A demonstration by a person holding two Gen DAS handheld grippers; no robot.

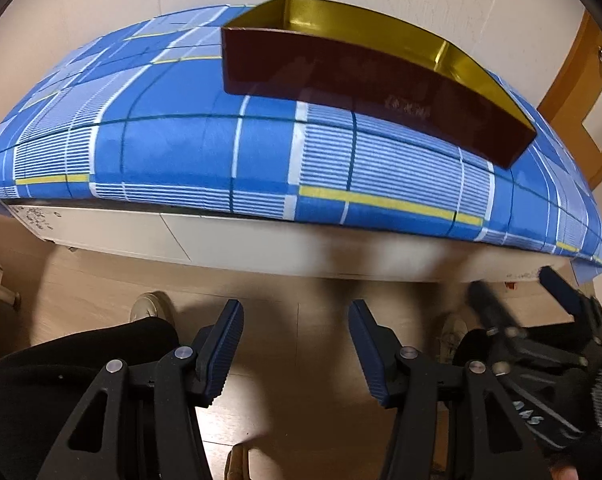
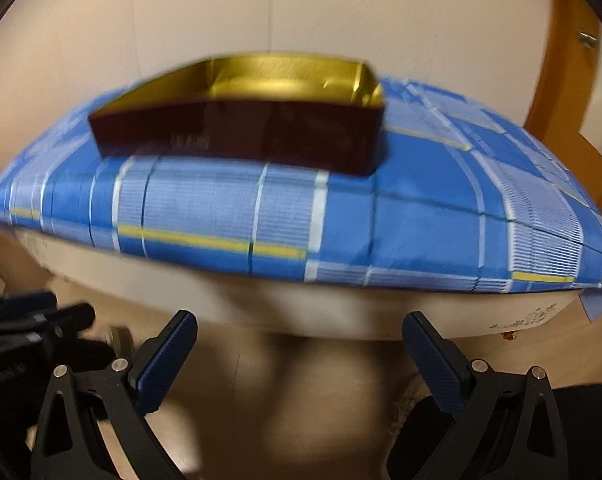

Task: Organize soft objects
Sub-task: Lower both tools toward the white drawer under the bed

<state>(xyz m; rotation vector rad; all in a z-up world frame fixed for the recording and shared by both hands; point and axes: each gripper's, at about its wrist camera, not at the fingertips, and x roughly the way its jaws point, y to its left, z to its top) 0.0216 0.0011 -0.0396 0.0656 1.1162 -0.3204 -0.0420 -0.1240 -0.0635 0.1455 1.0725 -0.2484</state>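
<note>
A dark red box (image 1: 365,80) with a shiny gold inside stands on a surface covered by a blue checked cloth (image 1: 181,144). In the right wrist view the box (image 2: 241,132) sits left of centre on the cloth (image 2: 421,220); only bare gold shows inside it. My left gripper (image 1: 296,312) hangs open over the floor in front of the cloth's edge, nothing between its fingers. My right gripper (image 2: 300,320) is open too, wider, and holds nothing. Each gripper shows blurred in the other's view: the right gripper (image 1: 517,288) and the left gripper (image 2: 57,314).
The cloth hangs over a white base (image 1: 221,240) above a pale wooden floor (image 1: 301,360). A person's light shoe (image 1: 151,306) and dark trouser leg (image 1: 61,380) are below. A wooden door frame (image 1: 573,80) stands at right, a plain wall behind.
</note>
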